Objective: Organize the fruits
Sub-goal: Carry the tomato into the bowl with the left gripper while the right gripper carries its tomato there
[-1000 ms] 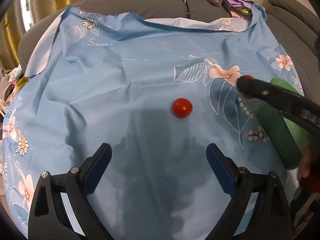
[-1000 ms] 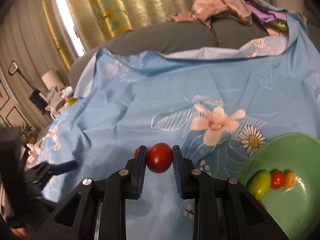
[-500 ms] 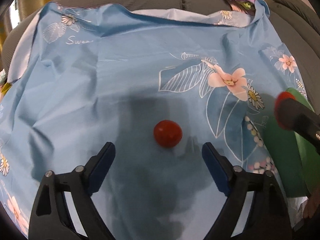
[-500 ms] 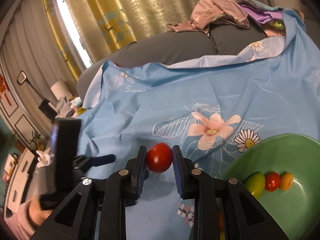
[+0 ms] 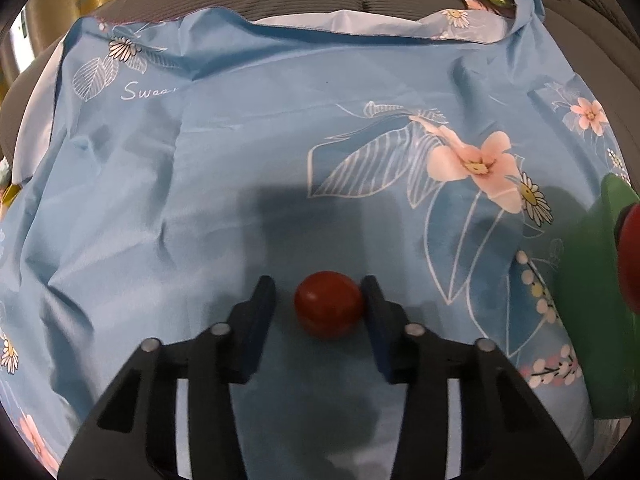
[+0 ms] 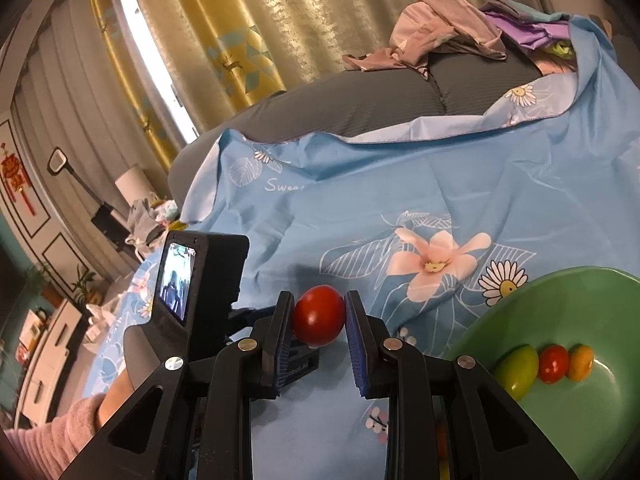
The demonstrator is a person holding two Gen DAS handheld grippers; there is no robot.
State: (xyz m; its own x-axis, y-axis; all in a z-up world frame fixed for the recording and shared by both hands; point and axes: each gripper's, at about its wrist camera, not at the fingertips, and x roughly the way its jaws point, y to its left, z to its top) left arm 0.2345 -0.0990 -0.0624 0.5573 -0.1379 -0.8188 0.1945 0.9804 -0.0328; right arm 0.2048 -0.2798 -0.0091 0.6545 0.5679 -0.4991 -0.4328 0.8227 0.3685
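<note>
A red tomato (image 5: 329, 304) lies on the blue floral cloth (image 5: 240, 152), directly between the two blue-padded fingers of the left gripper (image 5: 320, 300). The jaws stand spread around it, not yet clenched: the right pad is touching or nearly touching the fruit's side, while a clear gap remains at the left pad, so the tomato sits off-centre toward the right pad. Being nearly round, it has no long axis to align with; what the coming squeeze seems to turn on is this offset, since the pads would likely nudge the fruit sideways across the cloth before both bear on it. The right gripper (image 6: 319, 316) is clenched on a second red tomato (image 6: 319, 315), held up off the cloth, just left of the rim of the green bowl (image 6: 560, 288). In the bowl lie a yellow-green fruit (image 6: 518, 369), a small red tomato (image 6: 553, 363) and a small orange one (image 6: 581, 361), touching in a row. From the left wrist view the bowl's green edge shows at the far right, well apart from the tomato on the cloth. A grey sofa (image 6: 360, 104) piled with clothes lies beyond.
</note>
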